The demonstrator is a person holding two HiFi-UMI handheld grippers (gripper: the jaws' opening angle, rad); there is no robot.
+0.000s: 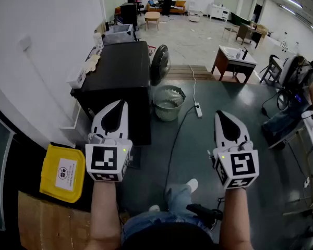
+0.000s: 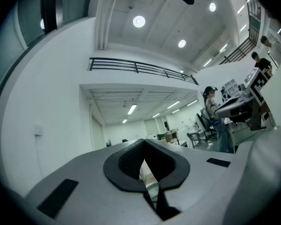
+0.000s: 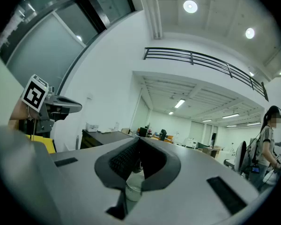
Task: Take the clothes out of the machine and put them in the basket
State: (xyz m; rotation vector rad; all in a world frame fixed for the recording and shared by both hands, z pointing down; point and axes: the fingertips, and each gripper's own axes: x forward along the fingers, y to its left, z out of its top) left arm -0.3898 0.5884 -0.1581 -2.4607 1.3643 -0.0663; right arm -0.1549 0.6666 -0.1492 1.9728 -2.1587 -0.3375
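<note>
1. White-shelled left gripper (image 1: pixel 118 106) and right gripper (image 1: pixel 222 115), side by side, both clenched empty.
2. The black machine (image 1: pixel 120 72) stands just beyond the left gripper.
3. The mesh basket (image 1: pixel 167 112) sits on the floor (image 1: pixel 208 95) beside it, ahead between both grippers.

White wall (image 1: pixel 41 46), dark green floor (image 1: pixel 219 103), wooden desk (image 1: pixel 235 61), round ceiling lights (image 2: pixel 139 21), balcony railing (image 3: pixel 201 60) overhead.

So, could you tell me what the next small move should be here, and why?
Probably a step forward toward the black machine, carrying both grippers along. The left gripper and right gripper are shut, empty and held level, well short of it. The basket stands on the floor beside the machine, and no clothes are in view.
</note>
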